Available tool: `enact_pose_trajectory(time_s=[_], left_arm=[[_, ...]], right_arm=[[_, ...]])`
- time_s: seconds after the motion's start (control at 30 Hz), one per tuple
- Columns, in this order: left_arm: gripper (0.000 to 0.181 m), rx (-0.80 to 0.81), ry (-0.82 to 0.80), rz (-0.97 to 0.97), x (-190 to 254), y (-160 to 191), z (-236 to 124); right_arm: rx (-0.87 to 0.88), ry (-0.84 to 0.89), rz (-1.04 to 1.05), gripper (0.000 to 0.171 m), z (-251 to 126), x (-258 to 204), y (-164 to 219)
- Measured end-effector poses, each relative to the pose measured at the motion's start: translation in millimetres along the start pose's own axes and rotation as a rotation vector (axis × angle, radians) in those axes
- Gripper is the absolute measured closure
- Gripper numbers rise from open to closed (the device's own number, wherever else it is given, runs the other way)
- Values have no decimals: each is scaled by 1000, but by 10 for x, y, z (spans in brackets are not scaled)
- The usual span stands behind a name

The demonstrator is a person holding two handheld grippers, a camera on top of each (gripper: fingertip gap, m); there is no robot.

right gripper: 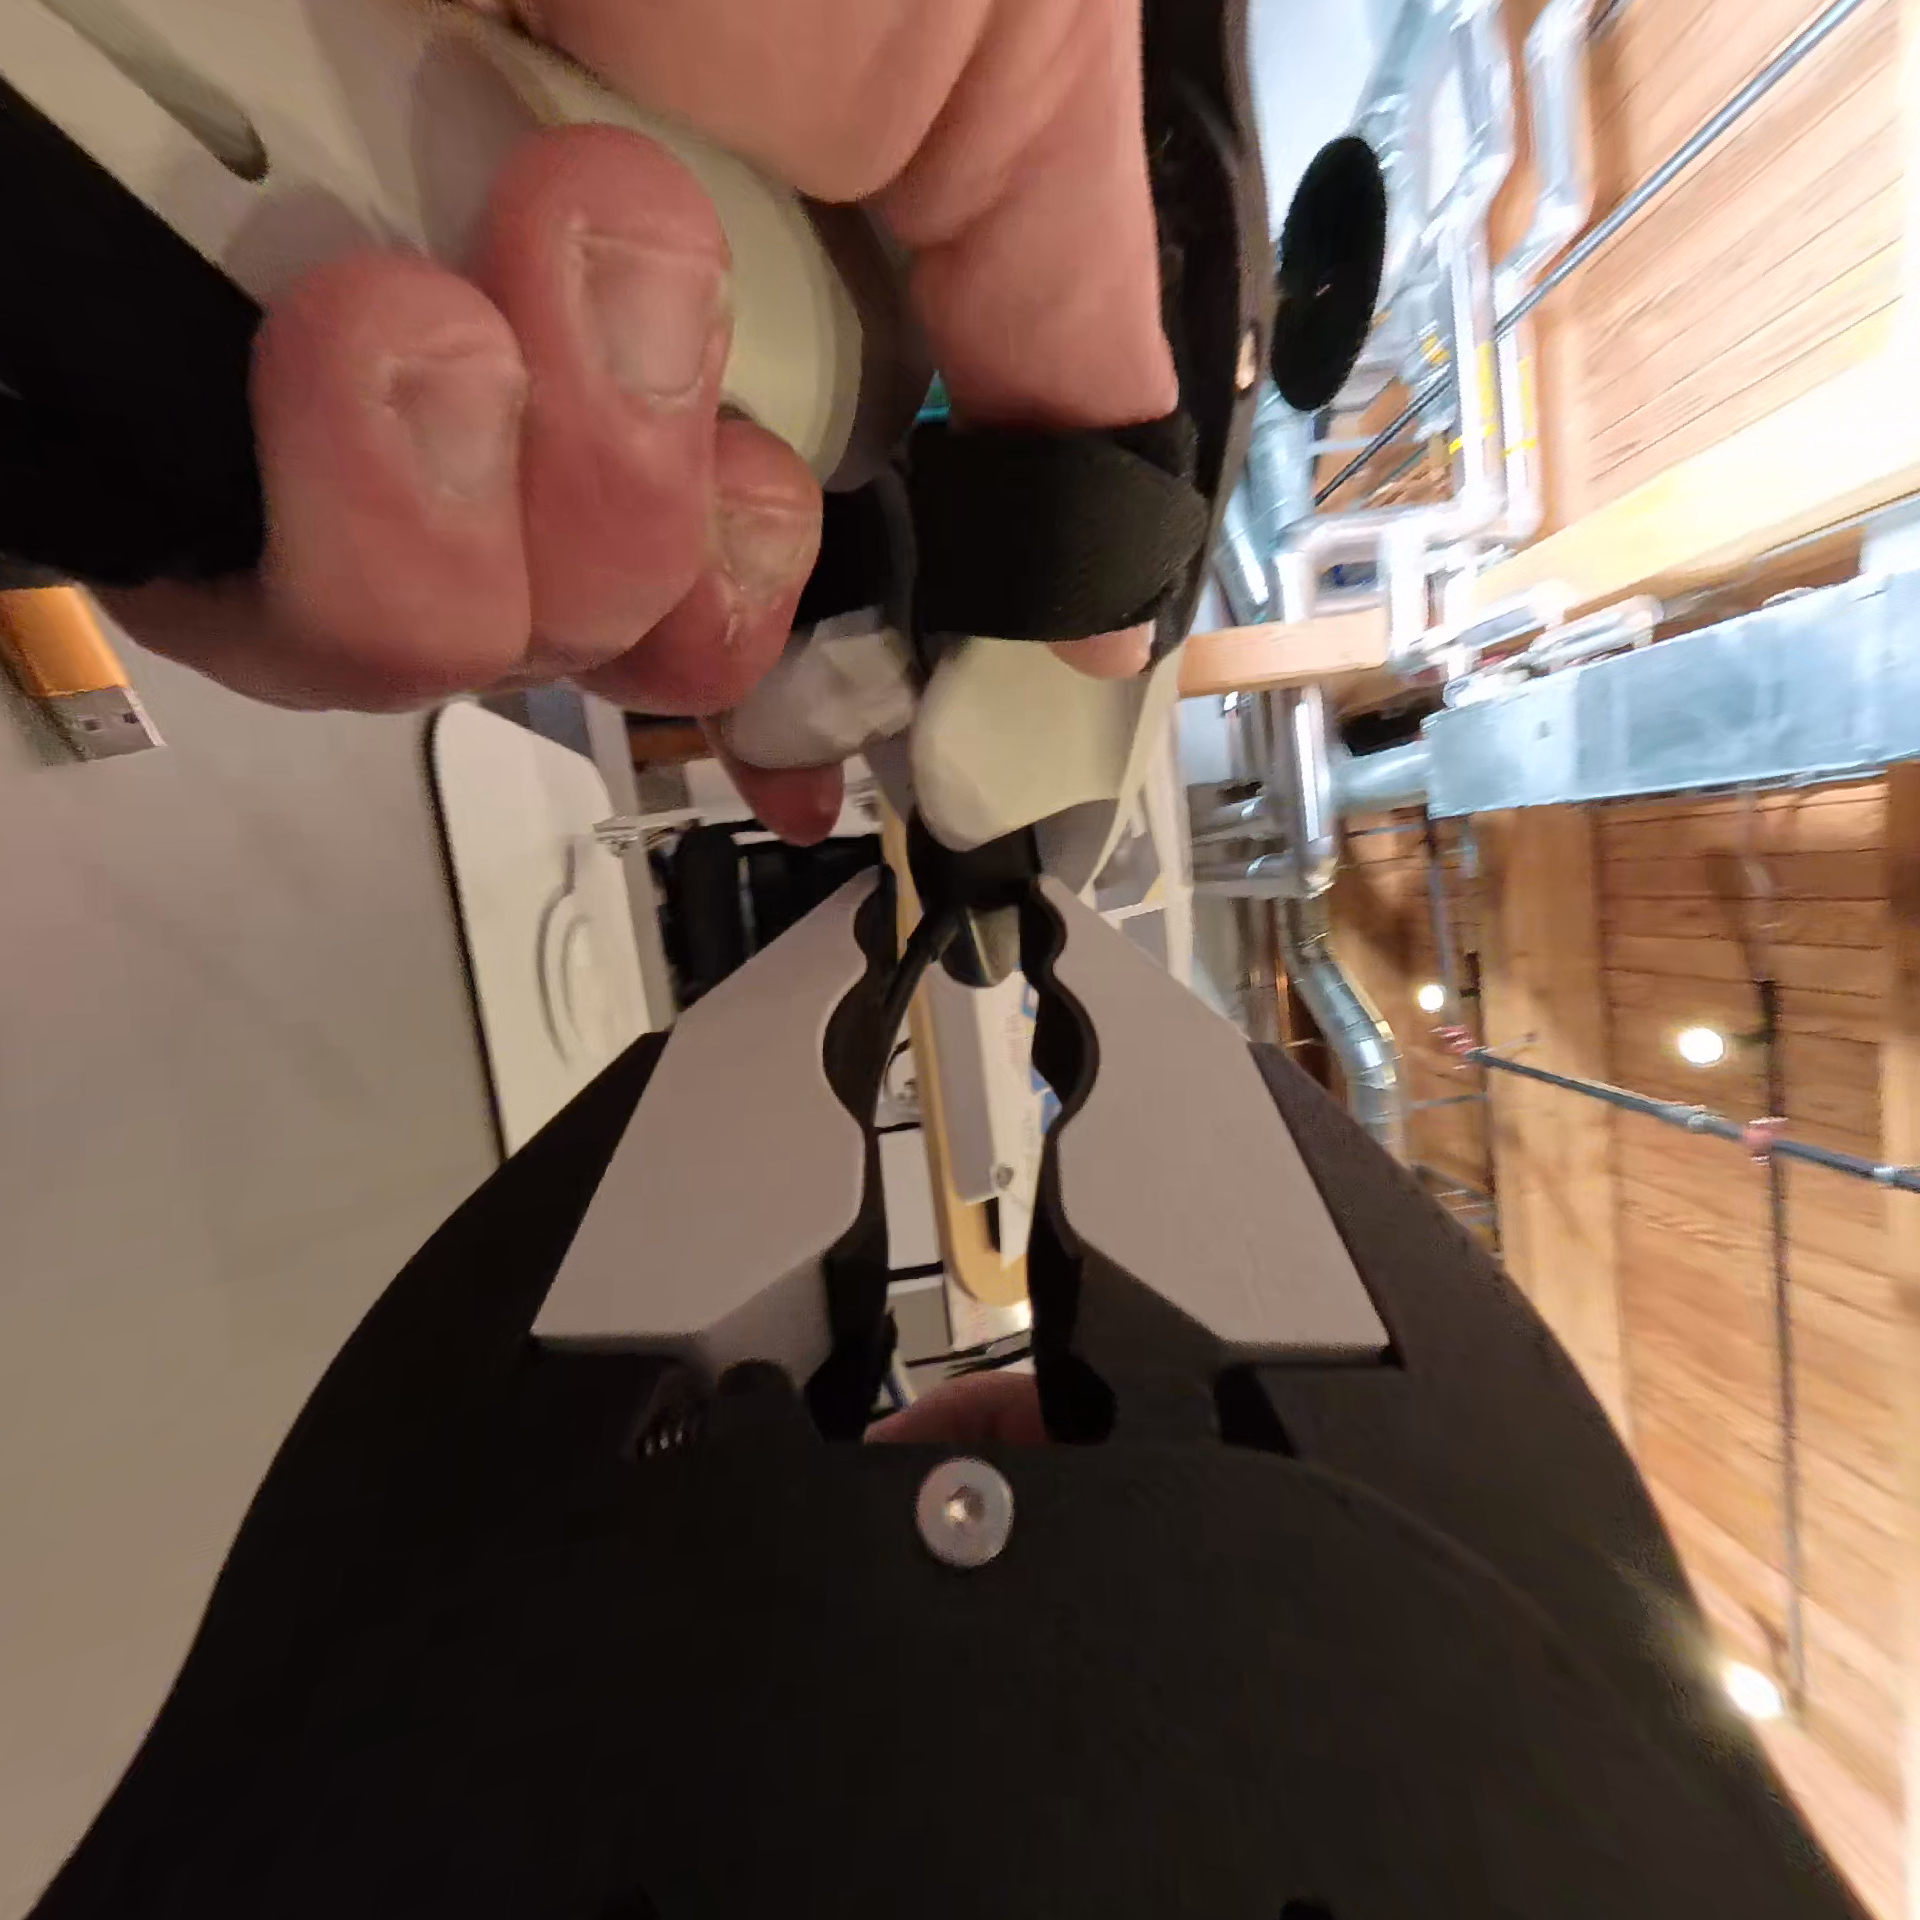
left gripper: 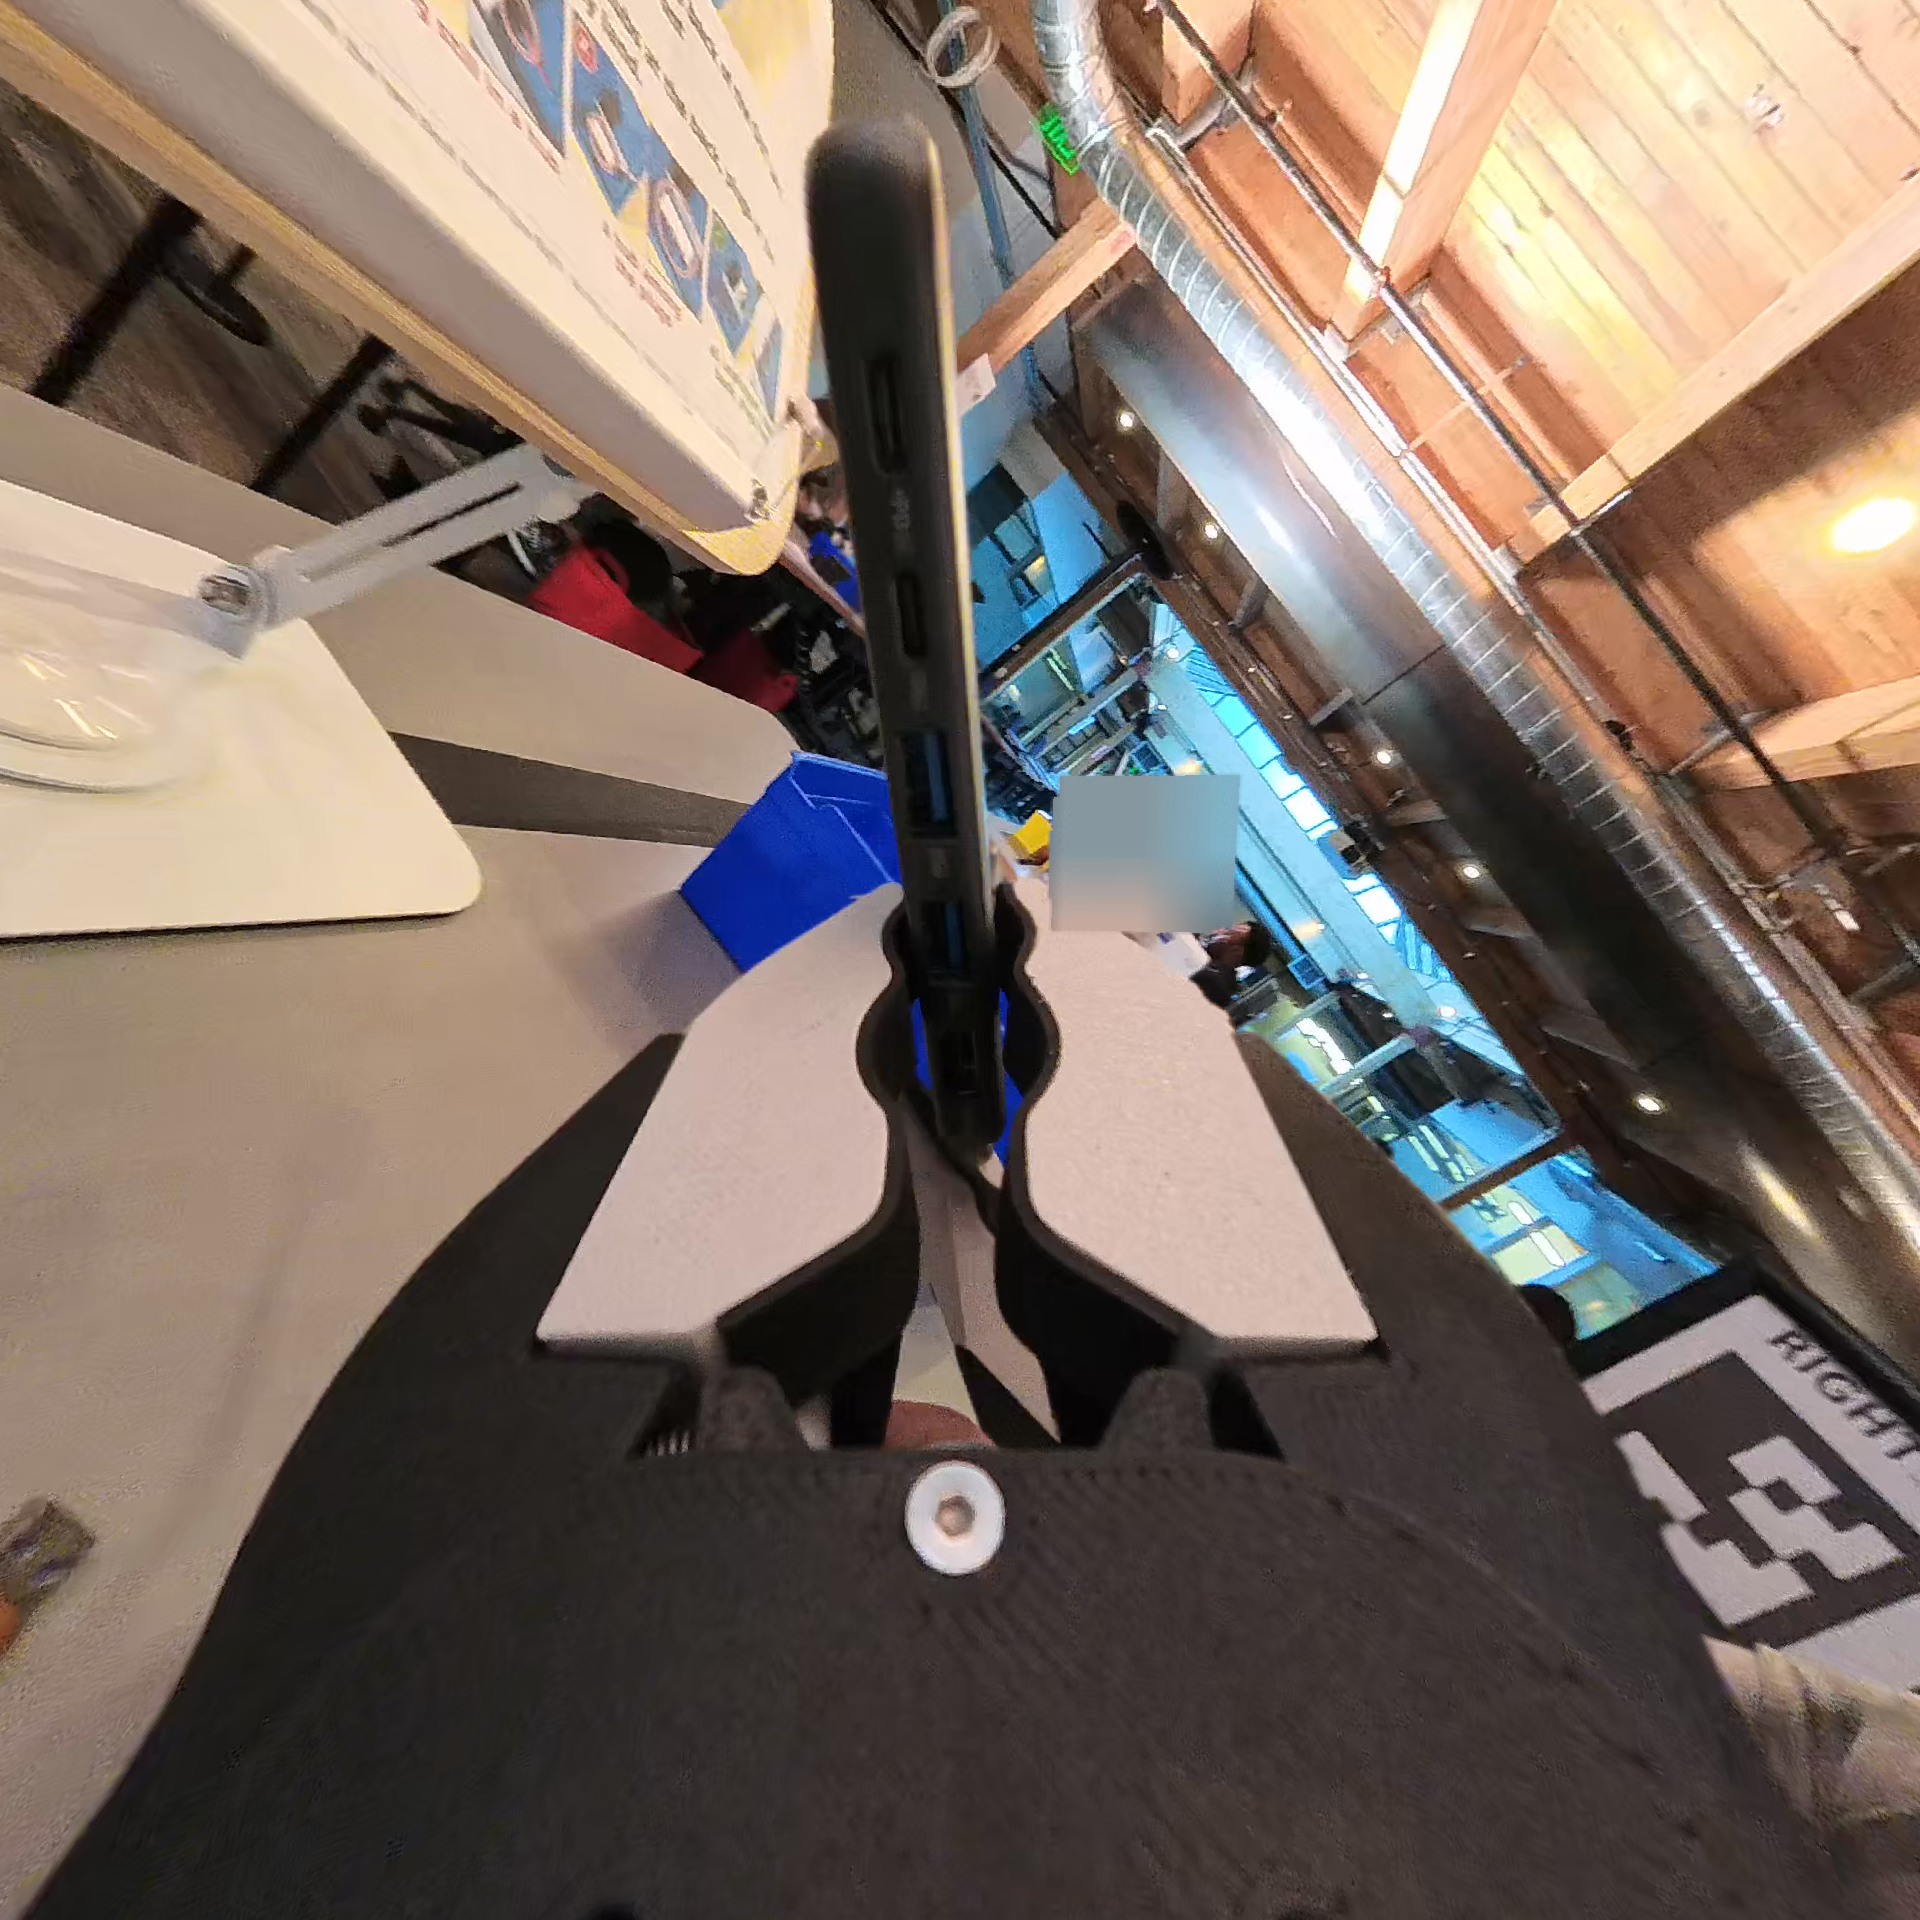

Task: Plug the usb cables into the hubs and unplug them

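Observation:
My left gripper (left gripper: 956,920) is shut on the near end of a slim dark hub (left gripper: 883,416). The hub stands out forward from the jaws, edge on, with a row of ports along it, one of them a blue USB port (left gripper: 932,784). My right gripper (right gripper: 961,904) is nearly closed on the end of a black cable (right gripper: 902,997), which runs back between its fingers. The plug itself is mostly hidden at the tips. A hand (right gripper: 623,416) holding the other gripper's handle fills the top of the right wrist view. An orange USB plug (right gripper: 88,686) lies on the table at the far left.
A grey table (left gripper: 260,1143) carries a white stand base (left gripper: 208,810) whose arm holds a printed board (left gripper: 520,208). A blue bin (left gripper: 800,852) sits behind the hub. The right gripper's black-and-white tag plate (left gripper: 1766,1486) shows at lower right. The stand base (right gripper: 540,883) also shows in the right wrist view.

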State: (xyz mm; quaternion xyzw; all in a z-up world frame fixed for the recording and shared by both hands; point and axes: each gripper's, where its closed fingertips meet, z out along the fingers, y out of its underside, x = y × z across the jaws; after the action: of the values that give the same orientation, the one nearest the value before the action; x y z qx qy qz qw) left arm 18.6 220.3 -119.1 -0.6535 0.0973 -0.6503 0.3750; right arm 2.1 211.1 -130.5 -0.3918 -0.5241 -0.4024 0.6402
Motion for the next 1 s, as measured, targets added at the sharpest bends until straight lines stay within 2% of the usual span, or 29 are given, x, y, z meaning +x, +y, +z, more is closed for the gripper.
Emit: enact_pose_trajectory(time_s=[0.2,0.37,0.47,0.63,0.73,0.93,1.0], left_arm=[[161,-3,15,7,-7,6,15],[143,13,-42,202,-26,-127,-52],[134,34,-159,441,-100,-296,-160],[121,13,-318,1024,-18,-453,-288],[118,-91,-350,1403,76,-290,-255],[126,-280,-429,1758,-72,-18,-179],[139,-318,-446,1831,-118,41,-166]], right_arm=[[37,-14,21,160,-43,49,1],[39,-107,150,162,-49,112,83],[24,-175,209,162,-48,117,145],[-18,-369,280,163,-91,60,246],[-8,-453,325,162,-139,33,267],[53,-565,296,162,-308,41,137],[66,-571,278,162,-348,66,86]])
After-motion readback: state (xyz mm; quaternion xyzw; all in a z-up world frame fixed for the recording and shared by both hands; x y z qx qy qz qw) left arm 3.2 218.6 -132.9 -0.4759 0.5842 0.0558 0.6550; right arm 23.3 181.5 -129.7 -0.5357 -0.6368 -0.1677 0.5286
